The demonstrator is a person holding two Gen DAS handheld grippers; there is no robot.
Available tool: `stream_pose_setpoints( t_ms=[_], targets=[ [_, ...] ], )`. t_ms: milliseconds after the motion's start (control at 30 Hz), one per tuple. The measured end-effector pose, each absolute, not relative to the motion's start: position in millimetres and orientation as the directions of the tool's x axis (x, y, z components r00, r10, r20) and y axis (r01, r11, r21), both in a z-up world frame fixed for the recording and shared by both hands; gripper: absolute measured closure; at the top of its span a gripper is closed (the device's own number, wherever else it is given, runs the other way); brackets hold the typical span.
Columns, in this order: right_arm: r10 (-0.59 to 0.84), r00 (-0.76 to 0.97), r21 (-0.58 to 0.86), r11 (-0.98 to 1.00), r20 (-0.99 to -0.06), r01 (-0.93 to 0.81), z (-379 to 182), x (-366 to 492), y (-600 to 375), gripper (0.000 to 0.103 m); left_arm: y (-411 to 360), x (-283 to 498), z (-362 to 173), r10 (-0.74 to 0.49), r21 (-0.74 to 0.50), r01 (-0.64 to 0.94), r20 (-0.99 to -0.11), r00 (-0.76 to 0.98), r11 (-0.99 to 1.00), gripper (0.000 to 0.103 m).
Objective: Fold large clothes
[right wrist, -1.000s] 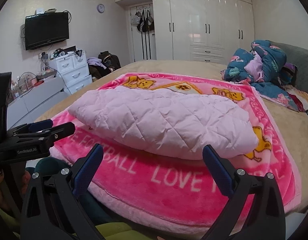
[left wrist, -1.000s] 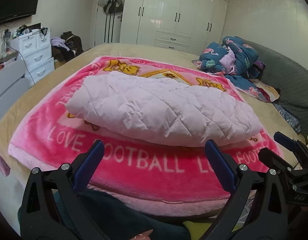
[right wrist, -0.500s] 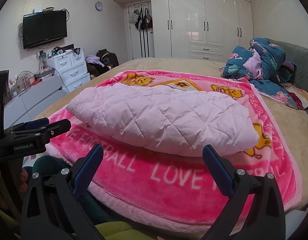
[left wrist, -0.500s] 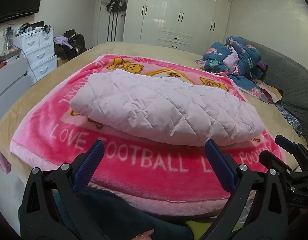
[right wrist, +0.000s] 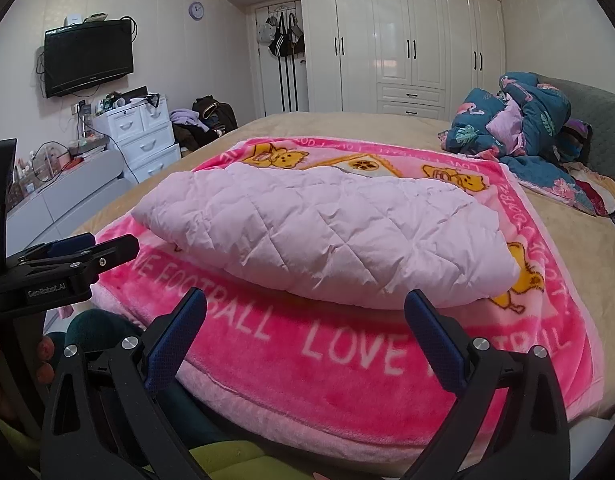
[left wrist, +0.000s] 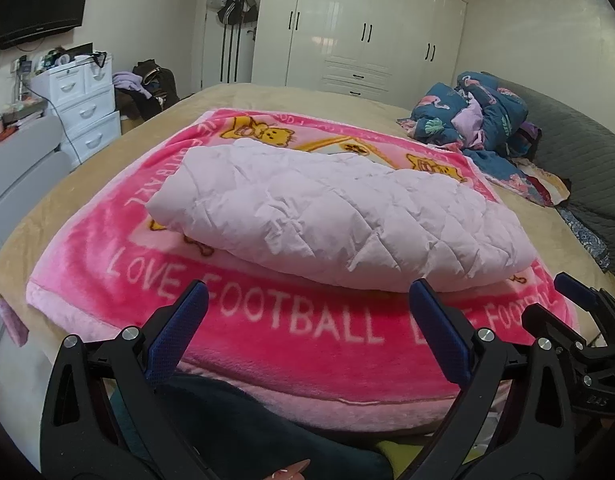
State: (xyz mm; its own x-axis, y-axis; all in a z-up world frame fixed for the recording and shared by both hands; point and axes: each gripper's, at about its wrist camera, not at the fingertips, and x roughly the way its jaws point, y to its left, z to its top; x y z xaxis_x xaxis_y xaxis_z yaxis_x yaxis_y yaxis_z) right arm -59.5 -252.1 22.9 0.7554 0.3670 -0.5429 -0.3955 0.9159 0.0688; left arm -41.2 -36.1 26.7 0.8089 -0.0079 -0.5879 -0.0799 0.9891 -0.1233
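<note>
Since the earlier frames, both cameras had edged slightly nearer the bed while the garment lay unchanged. Left wrist view: the left gripper (left wrist: 307,320) hung with jaws spread wide and empty above the near edge of the pink blanket (left wrist: 291,344); the folded pale pink quilted coat (left wrist: 339,216) rested at the blanket's centre, and the right gripper (left wrist: 579,308) showed at the right. Right wrist view: the right gripper (right wrist: 307,320), likewise released and empty, faced the coat (right wrist: 327,232) on the blanket (right wrist: 347,376), apart from it.
</note>
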Motion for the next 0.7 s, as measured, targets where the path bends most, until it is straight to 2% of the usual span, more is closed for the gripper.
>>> stream_pose_setpoints(
  t_ms=[700],
  targets=[
    [0.367,0.755,0.069,0.916,-0.544,-0.395,22.9,-59.2,-252.5,0.004,-36.4,-40.3,26.1,0.013,-0.114,-0.099,-0.590,0.808,0.988,0.009]
  ],
)
